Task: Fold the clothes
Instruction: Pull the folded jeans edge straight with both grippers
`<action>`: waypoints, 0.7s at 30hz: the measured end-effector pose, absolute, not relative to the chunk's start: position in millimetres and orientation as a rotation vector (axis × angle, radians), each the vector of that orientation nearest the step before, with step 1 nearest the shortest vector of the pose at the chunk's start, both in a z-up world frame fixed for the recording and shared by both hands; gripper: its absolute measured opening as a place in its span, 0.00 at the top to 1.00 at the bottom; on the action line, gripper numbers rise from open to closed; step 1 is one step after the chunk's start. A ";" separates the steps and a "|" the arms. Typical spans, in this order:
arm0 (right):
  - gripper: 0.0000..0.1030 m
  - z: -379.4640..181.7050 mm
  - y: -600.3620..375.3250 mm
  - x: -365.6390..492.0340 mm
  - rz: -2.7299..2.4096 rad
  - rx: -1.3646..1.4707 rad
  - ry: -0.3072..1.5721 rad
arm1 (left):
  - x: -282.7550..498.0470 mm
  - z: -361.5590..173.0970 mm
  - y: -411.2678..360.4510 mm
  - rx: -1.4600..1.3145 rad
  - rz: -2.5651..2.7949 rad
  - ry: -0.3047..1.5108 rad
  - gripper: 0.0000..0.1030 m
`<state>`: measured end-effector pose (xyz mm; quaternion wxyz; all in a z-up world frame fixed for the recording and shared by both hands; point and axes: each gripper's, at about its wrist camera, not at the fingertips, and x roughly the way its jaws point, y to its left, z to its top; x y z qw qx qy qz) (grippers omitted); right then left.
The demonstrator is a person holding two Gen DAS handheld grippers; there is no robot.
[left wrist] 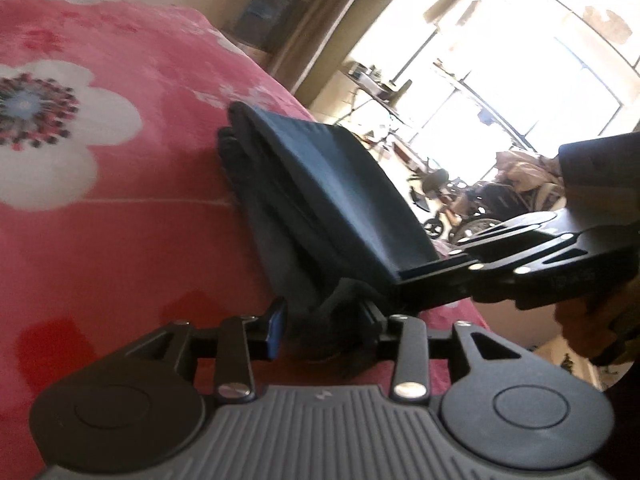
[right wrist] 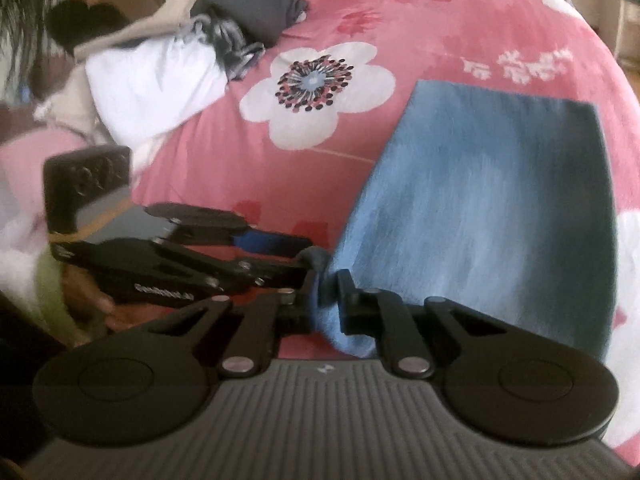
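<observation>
The folded blue garment lies on the pink floral bedspread. At its near corner, the right tool and left tool each clench cloth. Beyond the garment sits a clothes pile.

A blue folded garment lies flat at the right of the right wrist frame, its near corner bunched and lifted; in the left wrist frame it looks dark, layered edges stacked.
</observation>
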<state>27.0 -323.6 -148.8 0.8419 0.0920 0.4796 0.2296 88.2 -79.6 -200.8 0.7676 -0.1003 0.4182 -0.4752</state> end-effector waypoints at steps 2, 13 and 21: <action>0.90 -151.8 -327.2 29.9 0.474 0.236 1.024 | 89.6 -203.5 -84.1 -0.210 -1.043 0.910 0.76; 0.70 -156.9 -317.4 55.7 0.417 0.212 1.056 | 78.1 -203.4 -89.7 -0.138 -1.045 0.868 0.88; 0.59 -155.1 -282.3 88.2 0.346 -0.017 1.183 | 70.0 -205.7 -85.9 -0.157 -1.052 0.800 0.91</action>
